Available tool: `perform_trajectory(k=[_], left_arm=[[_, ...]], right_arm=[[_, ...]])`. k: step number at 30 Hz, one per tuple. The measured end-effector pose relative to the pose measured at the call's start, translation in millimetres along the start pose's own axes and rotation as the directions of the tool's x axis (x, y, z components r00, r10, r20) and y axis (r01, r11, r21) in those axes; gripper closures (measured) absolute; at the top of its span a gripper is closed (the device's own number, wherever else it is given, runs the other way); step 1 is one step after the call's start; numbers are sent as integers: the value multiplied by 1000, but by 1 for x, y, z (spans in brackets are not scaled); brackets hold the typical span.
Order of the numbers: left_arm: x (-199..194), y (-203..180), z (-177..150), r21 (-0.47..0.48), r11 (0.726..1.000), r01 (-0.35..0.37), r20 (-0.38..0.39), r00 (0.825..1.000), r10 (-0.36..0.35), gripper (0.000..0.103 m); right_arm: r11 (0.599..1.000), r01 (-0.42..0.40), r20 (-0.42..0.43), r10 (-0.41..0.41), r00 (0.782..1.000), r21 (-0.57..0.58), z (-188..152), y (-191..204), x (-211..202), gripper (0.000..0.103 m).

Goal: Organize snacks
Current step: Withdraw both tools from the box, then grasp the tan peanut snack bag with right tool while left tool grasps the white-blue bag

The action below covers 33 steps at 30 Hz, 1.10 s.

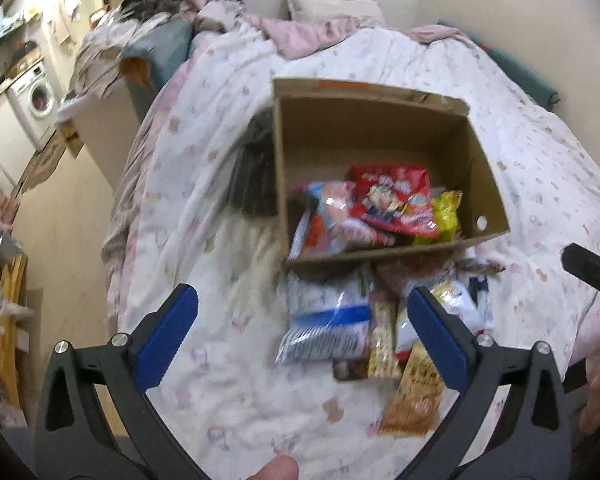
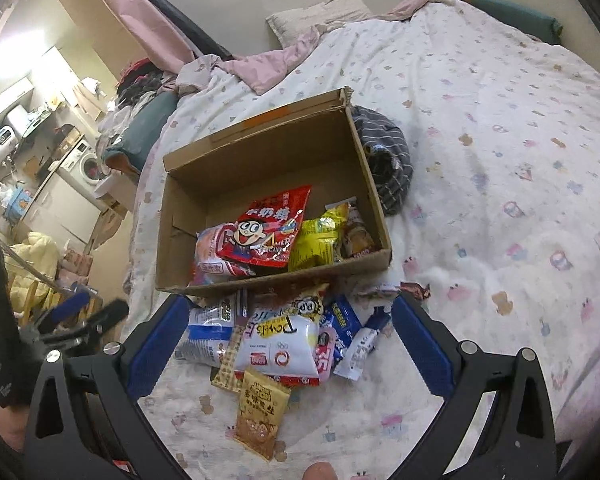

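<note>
An open cardboard box (image 1: 380, 104) (image 2: 260, 132) sits on the bed. It holds a red snack bag (image 1: 396, 200) (image 2: 268, 232), a yellow bag (image 1: 446, 212) (image 2: 320, 240) and others. A pile of loose snacks lies on the quilt in front of the box: a blue-and-white bag (image 1: 324, 320) (image 2: 208, 332), a white Dowels bag (image 2: 284, 340) and an orange packet (image 1: 414, 400) (image 2: 260, 412). My left gripper (image 1: 302, 320) is open and empty above the pile. My right gripper (image 2: 290, 328) is open and empty above the pile.
The bed has a white patterned quilt (image 2: 500, 160). A dark striped cloth (image 2: 384, 156) (image 1: 252, 176) lies beside the box. A pillow (image 2: 320, 12) is at the wall. The bed's left edge drops to a floor with a washing machine (image 1: 36, 100) and clutter.
</note>
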<state>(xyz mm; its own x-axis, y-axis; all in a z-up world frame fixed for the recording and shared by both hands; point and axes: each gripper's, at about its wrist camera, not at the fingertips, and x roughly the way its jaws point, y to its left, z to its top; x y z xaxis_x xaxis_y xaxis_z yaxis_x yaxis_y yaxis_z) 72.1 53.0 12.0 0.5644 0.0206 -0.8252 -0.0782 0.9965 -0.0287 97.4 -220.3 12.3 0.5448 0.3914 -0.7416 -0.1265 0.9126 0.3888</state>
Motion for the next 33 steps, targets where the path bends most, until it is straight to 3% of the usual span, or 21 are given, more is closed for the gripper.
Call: perform_trajectory(k=[4, 7, 9, 16, 18, 21, 24, 28, 30, 33], left_arm=[[-4, 14, -14, -39, 999, -23, -38, 999, 21, 0], [-5, 16, -25, -25, 999, -36, -49, 998, 35, 0], [-4, 16, -31, -15, 999, -42, -64, 997, 41, 0], [10, 25, -48, -51, 997, -58, -121, 991, 52, 0], [15, 32, -49, -76, 995, -65, -143, 988, 54, 0], [20, 39, -51, -104, 993, -59, -163, 986, 41, 0], [23, 43, -52, -116, 992, -57, -175, 984, 36, 0], [27, 44, -54, -126, 991, -46, -193, 981, 21, 0], [30, 44, -54, -127, 991, -36, -203, 979, 10, 0], [33, 41, -55, -123, 992, -29, -215, 977, 2, 0]], right_arm=[[1000, 13, -35, -13, 999, -5, -16, 2, -3, 0], [996, 55, -81, -60, 995, -64, -32, 9, 2, 0], [998, 38, -114, -45, 992, -58, -42, 9, 7, 0], [998, 53, -304, -43, 952, 24, -88, 9, 52, 1], [999, 36, -367, -21, 930, 35, -101, 13, 72, 10], [998, 19, -430, 5, 903, 53, -115, 21, 98, 16], [1000, 11, -454, 2, 891, 25, -118, 29, 118, 19], [1000, -11, -453, 23, 891, 28, -117, 33, 133, 21], [1000, -11, -452, 21, 892, 24, -116, 32, 137, 29], [1000, 7, -450, -2, 893, 10, -115, 32, 137, 54]])
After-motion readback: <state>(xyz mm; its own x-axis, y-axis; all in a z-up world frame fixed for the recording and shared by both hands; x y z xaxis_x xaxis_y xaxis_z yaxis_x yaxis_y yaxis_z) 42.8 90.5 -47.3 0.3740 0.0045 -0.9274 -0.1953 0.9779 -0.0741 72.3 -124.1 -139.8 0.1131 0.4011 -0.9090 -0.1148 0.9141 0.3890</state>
